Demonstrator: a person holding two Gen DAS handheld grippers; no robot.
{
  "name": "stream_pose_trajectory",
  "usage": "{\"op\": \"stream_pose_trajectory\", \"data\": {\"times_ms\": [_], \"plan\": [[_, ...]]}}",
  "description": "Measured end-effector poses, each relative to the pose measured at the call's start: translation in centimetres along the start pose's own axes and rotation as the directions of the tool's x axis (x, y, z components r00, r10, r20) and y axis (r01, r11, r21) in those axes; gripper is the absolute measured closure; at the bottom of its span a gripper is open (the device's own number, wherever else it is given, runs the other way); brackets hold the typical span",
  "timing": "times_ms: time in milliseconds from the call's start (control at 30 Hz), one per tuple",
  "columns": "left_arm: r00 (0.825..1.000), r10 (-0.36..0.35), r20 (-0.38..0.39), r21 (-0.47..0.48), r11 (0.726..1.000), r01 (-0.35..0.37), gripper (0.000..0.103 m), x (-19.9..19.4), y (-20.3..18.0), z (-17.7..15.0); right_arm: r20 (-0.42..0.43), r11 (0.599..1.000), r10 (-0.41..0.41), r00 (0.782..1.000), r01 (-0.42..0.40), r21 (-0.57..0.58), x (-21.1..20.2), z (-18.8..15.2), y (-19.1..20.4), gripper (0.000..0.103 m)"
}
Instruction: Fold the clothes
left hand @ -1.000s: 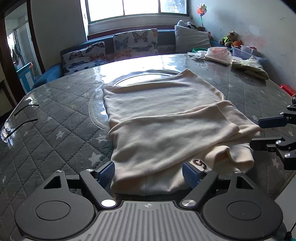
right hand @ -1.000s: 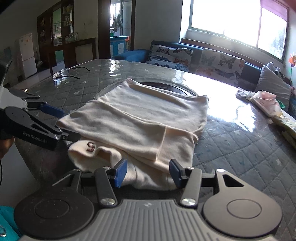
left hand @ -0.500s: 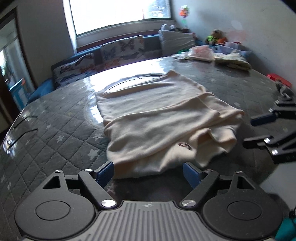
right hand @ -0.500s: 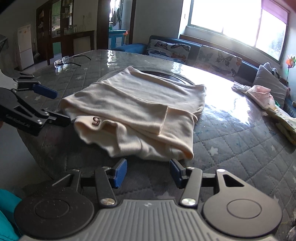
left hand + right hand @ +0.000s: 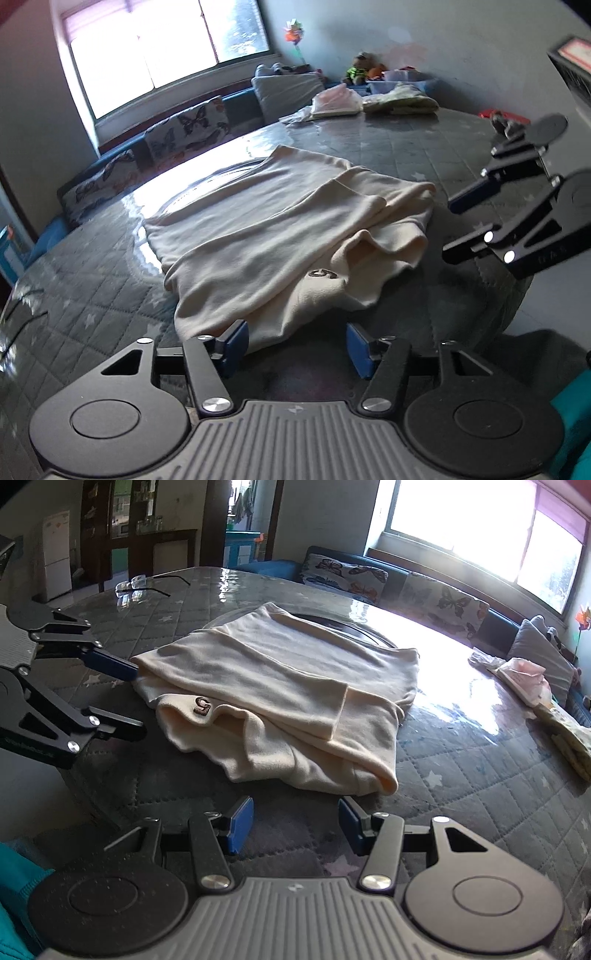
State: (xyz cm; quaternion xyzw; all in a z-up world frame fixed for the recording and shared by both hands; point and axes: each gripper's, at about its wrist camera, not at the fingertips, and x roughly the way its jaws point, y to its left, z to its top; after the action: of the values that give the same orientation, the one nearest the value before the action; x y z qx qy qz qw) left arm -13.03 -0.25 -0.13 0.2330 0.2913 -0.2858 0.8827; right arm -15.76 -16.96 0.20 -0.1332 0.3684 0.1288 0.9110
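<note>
A cream garment (image 5: 277, 221) with a brown "5" patch lies folded on the round quilted table (image 5: 406, 155). My left gripper (image 5: 295, 343) sits at its near left corner. Its jaws are closing, and the cloth's edge reaches just beside the left pad without being pinched. In the right wrist view the same garment (image 5: 277, 672) lies just beyond my right gripper (image 5: 295, 825), which stands open over bare table with nothing between its fingers. Each gripper shows in the other's view: the right gripper (image 5: 447, 229) beside the cloth's right side, the left gripper (image 5: 138, 701) straddling its left edge.
A pair of glasses (image 5: 147, 583) lies at the table's far left. Piled clothes (image 5: 340, 103) sit at the far edge. A sofa with butterfly cushions (image 5: 184, 125) stands behind the table (image 5: 461, 775), under the window. A teal sleeve (image 5: 14, 886) shows at the lower left.
Both grippers have drawn back from the garment's near edge, so the cloth now lies ahead of the pads. The left gripper has rolled and its jaws have narrowed.
</note>
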Motion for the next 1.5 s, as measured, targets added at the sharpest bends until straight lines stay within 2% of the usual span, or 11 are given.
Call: {"op": "stream_pose_trajectory", "data": {"times_ms": [267,367,433,533,633,1000,1167,1300,1333,1367,1500], "plan": [[0.998,-0.013,0.064,0.065,0.998,0.009,0.05,0.7,-0.3,0.2,0.009,0.997,0.016,1.0,-0.015,-0.076,0.7,0.5,0.3,0.051],[0.996,-0.035,0.081,0.077,0.997,0.028,0.061,1.1,-0.4,0.2,0.008,0.995,0.033,0.999,-0.032,-0.095,1.0,0.6,0.2,0.05],[0.994,-0.052,0.095,0.074,0.996,0.045,0.075,1.2,-0.3,0.1,0.01,0.993,0.039,0.999,-0.038,-0.111,1.1,0.7,0.0,0.05],[0.993,-0.049,0.111,0.045,0.998,0.044,0.089,1.3,0.0,0.3,0.012,0.989,0.052,0.999,-0.049,-0.136,1.3,0.8,-0.1,0.05],[0.99,-0.055,0.131,-0.008,0.998,0.056,0.092,1.1,0.8,0.8,0.017,0.984,0.063,0.998,-0.059,-0.167,1.4,0.9,-0.2,0.05],[0.987,-0.097,0.131,-0.13,0.985,0.114,0.094,2.3,3.9,3.2,0.092,0.955,0.085,0.992,-0.055,-0.292,2.4,1.1,0.1,0.047],[0.986,-0.114,0.122,-0.139,0.982,0.131,0.093,2.9,4.3,3.5,0.144,0.941,0.084,0.986,-0.031,-0.337,3.3,1.5,0.4,0.048],[0.986,-0.117,0.117,-0.133,0.982,0.132,0.089,2.9,4.1,3.0,0.148,0.927,0.096,0.984,-0.034,-0.374,4.1,2.0,0.6,0.058],[0.986,-0.114,0.12,-0.123,0.984,0.129,0.082,2.7,3.9,2.7,0.141,0.928,0.105,0.984,-0.047,-0.368,4.2,2.2,0.5,0.068],[0.986,-0.111,0.121,-0.111,0.986,0.124,0.079,2.5,3.7,2.5,0.132,0.93,0.115,0.985,-0.06,-0.362,4.3,2.4,0.3,0.073],[0.989,-0.089,0.12,-0.048,0.994,0.095,0.059,2.0,2.6,1.8,0.097,0.946,0.171,0.981,-0.136,-0.293,4.5,3.3,-0.7,0.086]]}}
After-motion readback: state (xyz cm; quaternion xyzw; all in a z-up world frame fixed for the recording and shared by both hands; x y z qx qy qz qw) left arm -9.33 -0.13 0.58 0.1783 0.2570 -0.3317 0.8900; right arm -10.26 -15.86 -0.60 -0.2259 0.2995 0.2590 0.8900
